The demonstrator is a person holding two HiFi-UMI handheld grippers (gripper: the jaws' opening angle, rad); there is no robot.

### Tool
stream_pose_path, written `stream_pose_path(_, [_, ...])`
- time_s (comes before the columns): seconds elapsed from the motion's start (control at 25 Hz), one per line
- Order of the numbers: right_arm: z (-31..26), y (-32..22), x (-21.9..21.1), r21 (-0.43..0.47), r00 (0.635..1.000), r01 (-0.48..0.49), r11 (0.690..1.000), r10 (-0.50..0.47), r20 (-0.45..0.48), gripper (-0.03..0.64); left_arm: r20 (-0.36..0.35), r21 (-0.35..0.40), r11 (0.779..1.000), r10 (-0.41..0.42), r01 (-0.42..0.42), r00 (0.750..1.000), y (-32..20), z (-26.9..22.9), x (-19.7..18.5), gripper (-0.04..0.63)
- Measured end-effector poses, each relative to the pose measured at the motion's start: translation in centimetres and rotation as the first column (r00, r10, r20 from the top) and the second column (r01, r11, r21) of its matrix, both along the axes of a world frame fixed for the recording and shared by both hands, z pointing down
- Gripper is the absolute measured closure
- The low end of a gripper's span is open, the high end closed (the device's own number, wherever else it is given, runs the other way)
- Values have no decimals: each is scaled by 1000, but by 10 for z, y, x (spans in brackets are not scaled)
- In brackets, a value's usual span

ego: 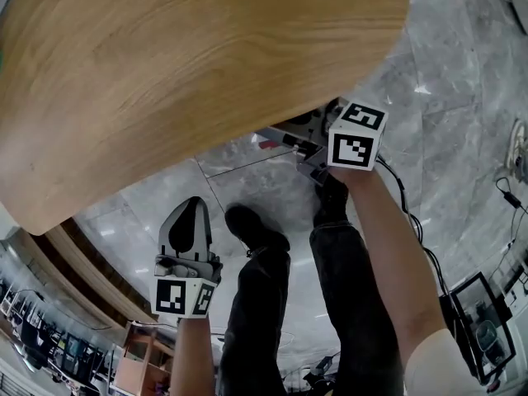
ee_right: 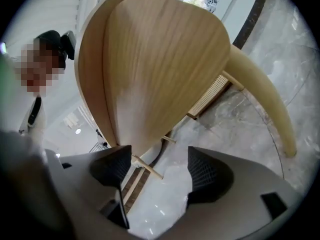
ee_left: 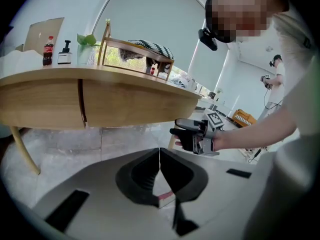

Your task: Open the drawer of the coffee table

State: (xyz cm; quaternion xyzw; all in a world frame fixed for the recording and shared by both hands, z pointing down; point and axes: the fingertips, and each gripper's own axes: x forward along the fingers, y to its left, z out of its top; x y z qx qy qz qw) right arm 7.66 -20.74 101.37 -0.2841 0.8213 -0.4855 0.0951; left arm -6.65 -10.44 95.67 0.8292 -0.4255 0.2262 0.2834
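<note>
oval wood coffee table [ego: 190, 81] ahead; drawer [ee_left: 135, 106] judged curved apron panel beside dark seam [ee_left: 80, 101], no handle seen. stiff, smooth, likely light; bottom lip to be gripped. left gripper [ee_left: 160, 159] jaws closed, empty; right gripper [ee_right: 155, 171] spread wide, empty.

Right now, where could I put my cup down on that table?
The wooden tabletop nearest the person is bare to its rim. The marble floor between that rim and the left gripper is free too. It looks crowded farther along, round the cola bottle, pump bottle and rack.
</note>
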Motion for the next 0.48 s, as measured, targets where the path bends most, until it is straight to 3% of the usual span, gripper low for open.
stream_pose_path(0.28, [-34,-24,-3,91,985,25,996,-40,165,262,-12,-6,1000,-1,1,1000,-3,20,3,575])
stream_pose_path(0.48, [-29,-25,1,61,979,-63,996,50,196,313,-15,-14,1000,-11,11,1000,-3,23,6,575])
